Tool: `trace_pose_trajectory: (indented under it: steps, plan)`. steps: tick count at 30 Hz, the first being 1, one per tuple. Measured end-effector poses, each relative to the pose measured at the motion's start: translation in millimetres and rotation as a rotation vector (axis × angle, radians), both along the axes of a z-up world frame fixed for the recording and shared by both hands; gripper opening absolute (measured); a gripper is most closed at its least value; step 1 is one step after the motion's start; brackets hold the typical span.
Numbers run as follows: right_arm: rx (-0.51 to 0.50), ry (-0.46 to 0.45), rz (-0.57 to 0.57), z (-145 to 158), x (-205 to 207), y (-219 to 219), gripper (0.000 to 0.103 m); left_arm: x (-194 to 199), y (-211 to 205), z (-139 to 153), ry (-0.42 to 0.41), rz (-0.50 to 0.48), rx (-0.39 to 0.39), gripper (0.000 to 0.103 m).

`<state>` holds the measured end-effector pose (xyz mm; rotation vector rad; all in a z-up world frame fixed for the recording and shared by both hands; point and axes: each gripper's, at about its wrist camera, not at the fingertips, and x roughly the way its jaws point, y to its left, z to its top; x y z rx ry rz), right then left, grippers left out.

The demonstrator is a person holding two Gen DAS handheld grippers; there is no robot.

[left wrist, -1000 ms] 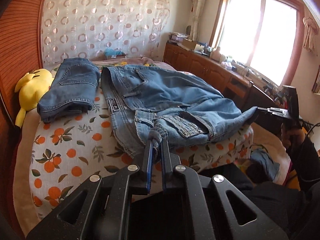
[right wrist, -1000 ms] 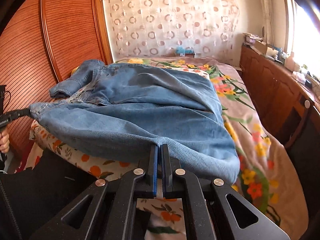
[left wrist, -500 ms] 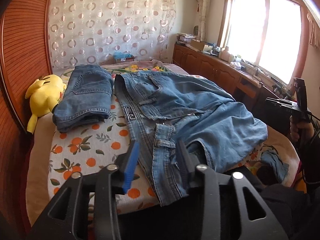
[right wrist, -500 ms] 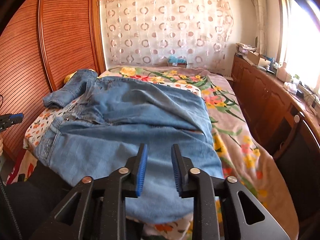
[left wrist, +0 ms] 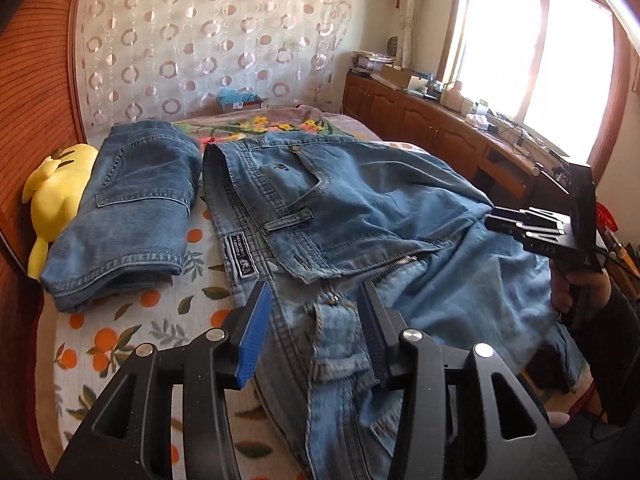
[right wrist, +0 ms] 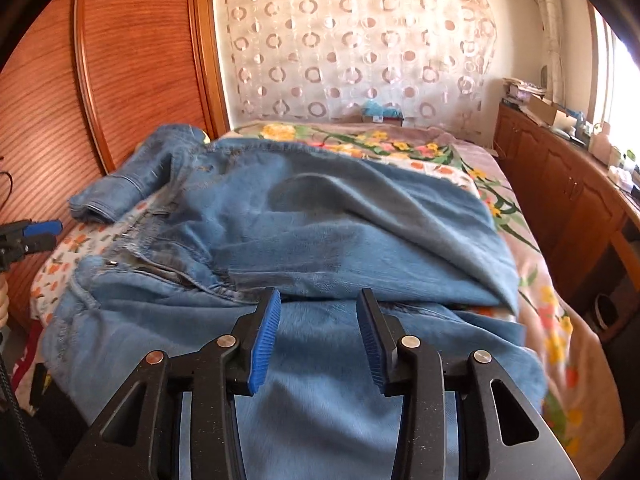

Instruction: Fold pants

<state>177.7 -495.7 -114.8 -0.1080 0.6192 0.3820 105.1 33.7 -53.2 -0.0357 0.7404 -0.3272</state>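
Left wrist view takes in the bed (left wrist: 132,320), spread with a sheet of orange fruit and leaves, with a floral blanket (left wrist: 260,126) toward its far end. Across the bed's middle and near edge lie the blue jeans (left wrist: 360,216), the waistband on the left side, one half laid over the other and the zipper fly showing between them, with denim spilling over the near edge. Near the bed's left edge sits a folded pair of jeans (left wrist: 132,208), just beside the spread pair, and a yellow plush toy (left wrist: 56,196) leans at that edge against the wooden wall. The left tongs (left wrist: 314,316) stand apart over the waistband by the near edge, having just been opening, pads clear of the denim between them. The right tongs (right wrist: 316,318) also stand apart, just opened, above the pale leg fabric at the near edge, gripping nothing. In the left wrist view they appear at the right, held in a hand (left wrist: 580,288).
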Motion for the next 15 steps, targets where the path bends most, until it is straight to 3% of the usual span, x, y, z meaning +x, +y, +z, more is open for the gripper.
trace_pose_trajectory:
  steps: [7, 15]
  plan:
    - [-0.051, 0.024, -0.016, -22.4, 22.2, 18.1, 0.041, 33.5, -10.8, -23.5, 0.064, -0.024, 0.03, 0.046]
    - [-0.046, 0.028, -0.013, -30.2, 25.3, 21.3, 0.041, 22.0, -10.7, -49.5, 0.14, -0.022, -0.013, 0.046]
